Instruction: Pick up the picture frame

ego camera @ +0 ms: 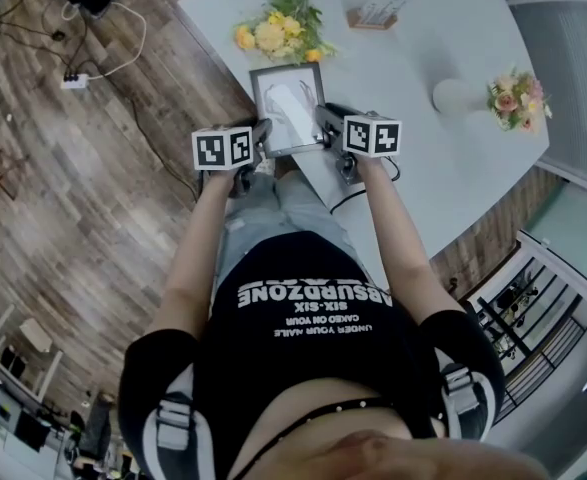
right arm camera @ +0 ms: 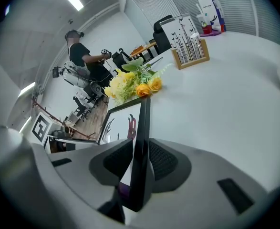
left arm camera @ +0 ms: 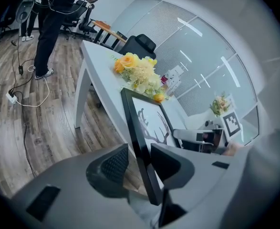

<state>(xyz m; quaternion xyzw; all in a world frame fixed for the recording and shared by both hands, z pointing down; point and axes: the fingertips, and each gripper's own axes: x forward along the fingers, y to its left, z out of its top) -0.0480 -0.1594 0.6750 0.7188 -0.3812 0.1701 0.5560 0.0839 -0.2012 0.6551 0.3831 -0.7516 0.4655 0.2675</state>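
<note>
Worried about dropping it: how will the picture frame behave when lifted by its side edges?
Probably stiff: the picture frame shows straight, unbent borders. Its thin edge gives the right tool little hold, so it may pivot or slip. Possibly glazed, hence fragile.

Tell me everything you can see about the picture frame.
The picture frame is a thin, dark rectangle, seemingly wood or plastic, holding a white print of antlers. It sits at the near edge of the white table, just in front of the yellow flowers. The right gripper clamps its right side. The left gripper straddles its left side, with one pad apart from it. Whether it rests flat on the table I cannot tell.
</note>
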